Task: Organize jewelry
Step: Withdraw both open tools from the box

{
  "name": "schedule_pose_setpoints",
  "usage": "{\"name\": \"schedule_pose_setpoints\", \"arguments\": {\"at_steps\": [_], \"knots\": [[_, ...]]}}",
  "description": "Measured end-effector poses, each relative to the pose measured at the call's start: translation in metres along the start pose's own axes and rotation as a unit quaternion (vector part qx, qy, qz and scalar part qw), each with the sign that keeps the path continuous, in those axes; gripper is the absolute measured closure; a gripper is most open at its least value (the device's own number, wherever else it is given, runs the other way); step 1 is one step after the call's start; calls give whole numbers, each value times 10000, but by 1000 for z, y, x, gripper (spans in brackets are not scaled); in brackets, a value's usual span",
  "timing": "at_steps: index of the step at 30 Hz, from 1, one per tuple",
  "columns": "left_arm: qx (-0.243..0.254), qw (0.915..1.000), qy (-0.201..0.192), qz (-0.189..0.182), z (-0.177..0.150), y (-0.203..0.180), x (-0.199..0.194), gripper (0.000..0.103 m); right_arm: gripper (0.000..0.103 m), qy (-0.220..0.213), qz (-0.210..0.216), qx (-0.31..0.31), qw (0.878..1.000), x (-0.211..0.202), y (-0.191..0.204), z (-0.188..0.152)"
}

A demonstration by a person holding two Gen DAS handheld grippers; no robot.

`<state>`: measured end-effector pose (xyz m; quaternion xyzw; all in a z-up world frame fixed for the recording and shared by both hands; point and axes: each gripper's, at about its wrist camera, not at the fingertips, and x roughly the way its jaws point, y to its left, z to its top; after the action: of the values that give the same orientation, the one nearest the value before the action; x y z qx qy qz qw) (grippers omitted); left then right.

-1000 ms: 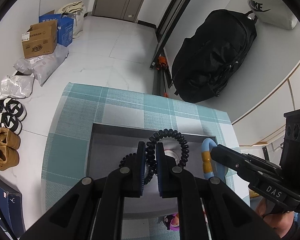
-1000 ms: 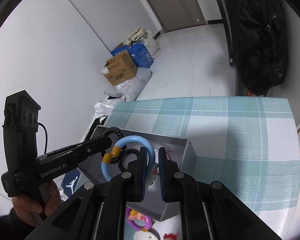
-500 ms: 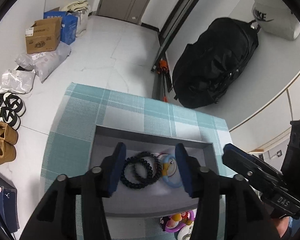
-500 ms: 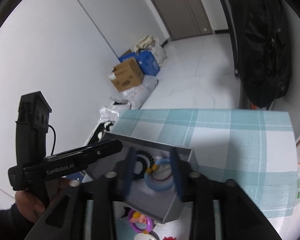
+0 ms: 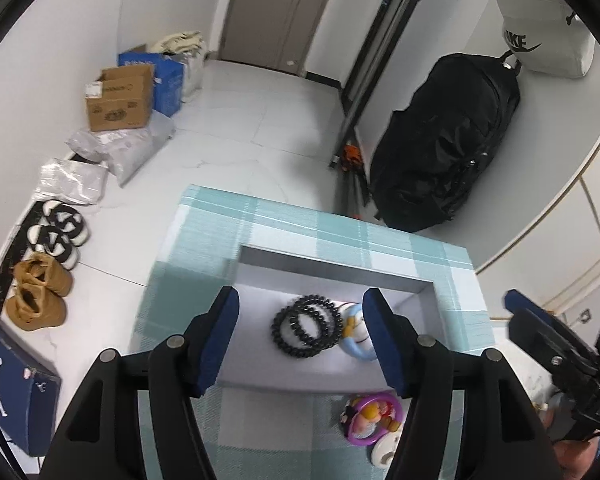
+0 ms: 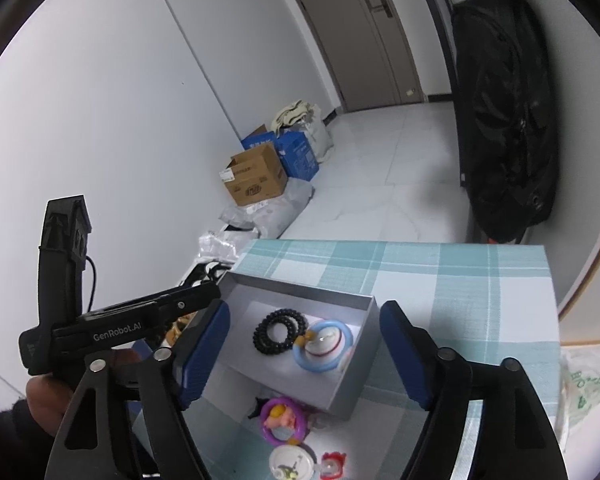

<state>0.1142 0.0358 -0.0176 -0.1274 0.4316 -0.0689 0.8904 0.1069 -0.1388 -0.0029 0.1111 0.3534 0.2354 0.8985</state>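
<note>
A grey open box [image 5: 332,270] [image 6: 352,392] sits on a teal checked tablecloth. Inside lie a black coiled bracelet [image 5: 305,332] [image 6: 277,332] and a light blue ring bracelet [image 5: 354,342] [image 6: 322,346]. My left gripper [image 5: 302,338] is open and empty above the box. My right gripper [image 6: 304,354] is open and empty, also above the box. The left gripper's body [image 6: 112,328] shows in the right wrist view; the right gripper's body [image 5: 556,348] shows in the left wrist view.
Loose trinkets lie on the cloth in front of the box: a purple ring toy [image 5: 370,414] [image 6: 284,416], a white round piece [image 6: 292,462] and a red piece [image 6: 334,462]. A black backpack [image 5: 444,140] leans on the wall. Boxes [image 5: 120,96] and shoes [image 5: 40,292] sit on the floor.
Both grippers opened and let go: the black coiled bracelet and the blue ring bracelet now lie in the box. Both grippers have pulled back and up.
</note>
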Motion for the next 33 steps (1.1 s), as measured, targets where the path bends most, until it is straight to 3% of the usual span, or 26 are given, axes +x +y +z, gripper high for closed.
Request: {"name": "schedule_pose_setpoints", "arguments": {"at_steps": [17,26,33], "knots": [[349,9972,-292,589,-38,-4,-40,44,7,-29,-281,-106,9995,-39,11,-47],[247,9984,95,507,-66,4,-29,44,7,339,-311,-116,9989,-41,18,-75],[99,9986,290,424,-75,9,-24,43,6,938,-343,-347,9944,-18,29,-102]]}}
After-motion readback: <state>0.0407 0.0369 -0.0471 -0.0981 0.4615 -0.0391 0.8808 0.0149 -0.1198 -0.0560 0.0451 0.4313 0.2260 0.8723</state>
